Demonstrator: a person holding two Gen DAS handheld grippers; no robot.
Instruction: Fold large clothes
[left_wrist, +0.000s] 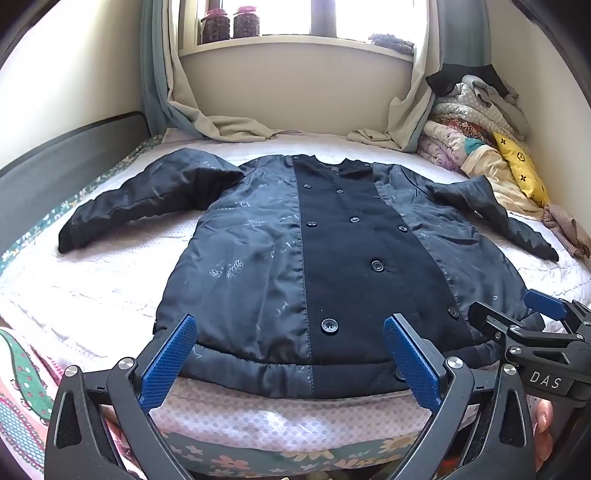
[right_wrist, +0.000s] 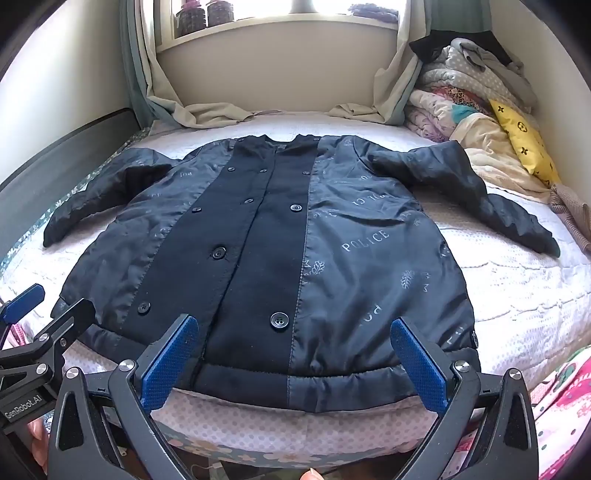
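Dark coat spread flat on the bed, both grippers hovering open at its hem.

The coat (left_wrist: 280, 254) lies face up across the bed (left_wrist: 92, 288), hem toward the cameras, collar toward the window wall, both sleeves angled outward; a black buttoned panel runs down its middle between shinier printed side panels, one reading "POLICE" in the right wrist view. The left gripper (left_wrist: 290, 354) sits just before the hem with its blue fingers (left_wrist: 168, 363) spread wide and holding nothing; the right gripper (right_wrist: 293, 360) is beside it, likewise open and empty, its fingers (right_wrist: 419, 363) framing the hem's right half. Beyond the coat, curtains (left_wrist: 221, 125) trail onto the mattress, and a pile of bedding (left_wrist: 476, 122) with a yellow cushion (left_wrist: 521, 166) sits at the far right corner.
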